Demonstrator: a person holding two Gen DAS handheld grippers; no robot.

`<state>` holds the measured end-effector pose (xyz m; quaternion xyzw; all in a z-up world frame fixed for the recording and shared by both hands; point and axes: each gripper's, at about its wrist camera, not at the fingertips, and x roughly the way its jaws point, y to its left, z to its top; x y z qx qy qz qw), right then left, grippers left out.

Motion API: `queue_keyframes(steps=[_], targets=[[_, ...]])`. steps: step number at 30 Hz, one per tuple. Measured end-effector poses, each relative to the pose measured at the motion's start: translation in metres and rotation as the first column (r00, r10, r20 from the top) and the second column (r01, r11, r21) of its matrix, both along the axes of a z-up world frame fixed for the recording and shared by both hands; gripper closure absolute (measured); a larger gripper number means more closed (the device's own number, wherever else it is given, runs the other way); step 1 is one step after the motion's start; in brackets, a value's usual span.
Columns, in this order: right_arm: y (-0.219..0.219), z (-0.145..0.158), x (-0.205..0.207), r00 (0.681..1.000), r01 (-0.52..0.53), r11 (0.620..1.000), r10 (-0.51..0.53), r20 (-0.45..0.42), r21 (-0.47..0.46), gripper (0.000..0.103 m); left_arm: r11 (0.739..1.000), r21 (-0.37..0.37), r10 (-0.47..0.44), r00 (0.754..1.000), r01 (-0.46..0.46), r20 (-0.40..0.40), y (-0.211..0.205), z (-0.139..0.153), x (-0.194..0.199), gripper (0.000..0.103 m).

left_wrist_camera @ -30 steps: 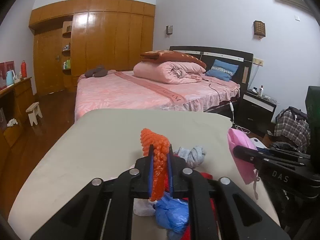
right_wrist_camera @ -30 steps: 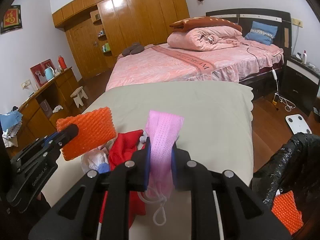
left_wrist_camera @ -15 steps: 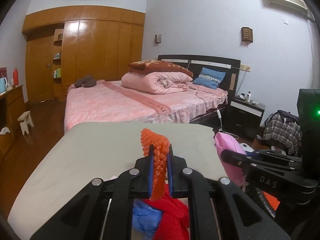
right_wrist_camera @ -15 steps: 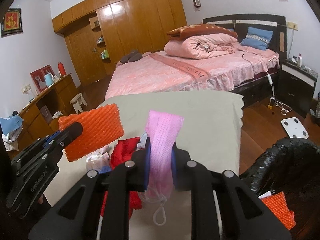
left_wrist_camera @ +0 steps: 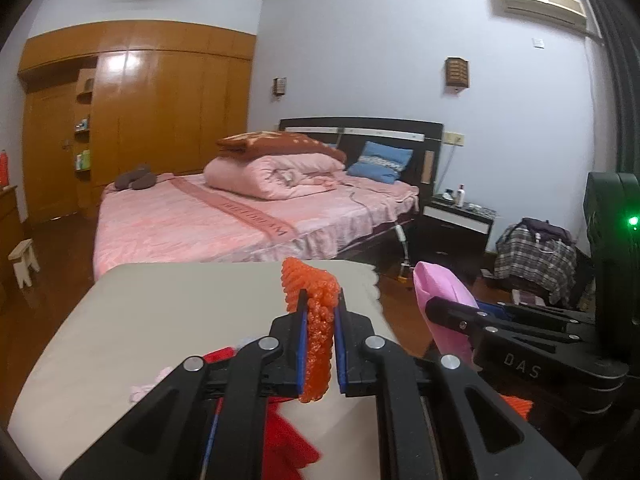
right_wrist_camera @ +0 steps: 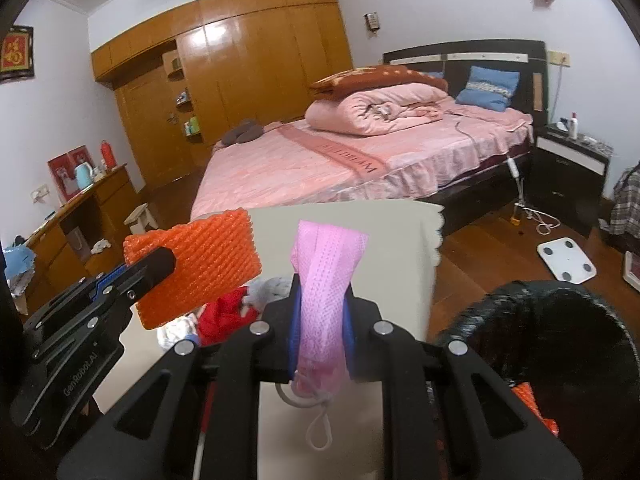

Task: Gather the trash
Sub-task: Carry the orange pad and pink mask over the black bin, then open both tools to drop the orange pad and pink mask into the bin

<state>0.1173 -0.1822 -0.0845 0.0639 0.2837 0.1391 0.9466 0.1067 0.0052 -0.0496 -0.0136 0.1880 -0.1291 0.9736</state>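
My left gripper is shut on an orange foam net, held above the beige table; the net also shows in the right wrist view. My right gripper is shut on a pink face mask, which also shows in the left wrist view. A black trash bag stands open at the table's right side, with orange foam inside. More trash lies on the table: red cloth, grey cloth and a pale crumpled piece.
A pink bed stands beyond the table. A black nightstand is at the right, a white scale on the wood floor, and a wooden desk and stool at the left.
Both grippers have risen and moved right with their loads. The trash pile has dropped lower in the left view, and the black bag looms larger in the right view.
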Motion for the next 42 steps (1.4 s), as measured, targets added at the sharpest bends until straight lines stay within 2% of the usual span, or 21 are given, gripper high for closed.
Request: queue_keyframes(steps=[9,18,30,39,40,41,42], targets=[[-0.051,0.002,-0.022,0.994,0.109,0.994,-0.109,0.005,-0.022,0.087,0.994,-0.005,-0.105,0.994,0.105,0.018,-0.046,0.007,-0.003,0.092],[-0.106,-0.006,-0.044,0.974,0.226,0.973,-0.226,0.0,-0.039,0.087,0.976,-0.012,-0.216,0.976,0.216,0.025,-0.098,0.009,-0.005,0.092],[-0.174,-0.018,-0.068,0.93,0.366,0.928,-0.368,-0.011,-0.066,0.086,0.925,-0.015,-0.38,0.925,0.38,-0.008,-0.174,0.0,-0.007,0.092],[-0.205,-0.031,-0.078,0.904,0.423,0.903,-0.426,-0.033,-0.079,0.083,0.901,-0.011,-0.433,0.901,0.433,-0.041,-0.209,-0.015,-0.005,0.092],[-0.207,-0.034,-0.079,0.9,0.429,0.899,-0.433,-0.038,-0.082,0.082,0.897,-0.016,-0.442,0.896,0.442,-0.049,-0.211,-0.017,-0.003,0.091],[-0.207,-0.035,-0.078,0.898,0.433,0.898,-0.437,-0.042,-0.084,0.081,0.894,-0.021,-0.448,0.892,0.448,-0.054,-0.212,-0.019,-0.003,0.087],[-0.209,-0.037,-0.078,0.895,0.439,0.894,-0.444,-0.047,-0.09,0.076,0.892,-0.027,-0.452,0.89,0.451,-0.062,-0.212,-0.021,-0.002,0.08]])
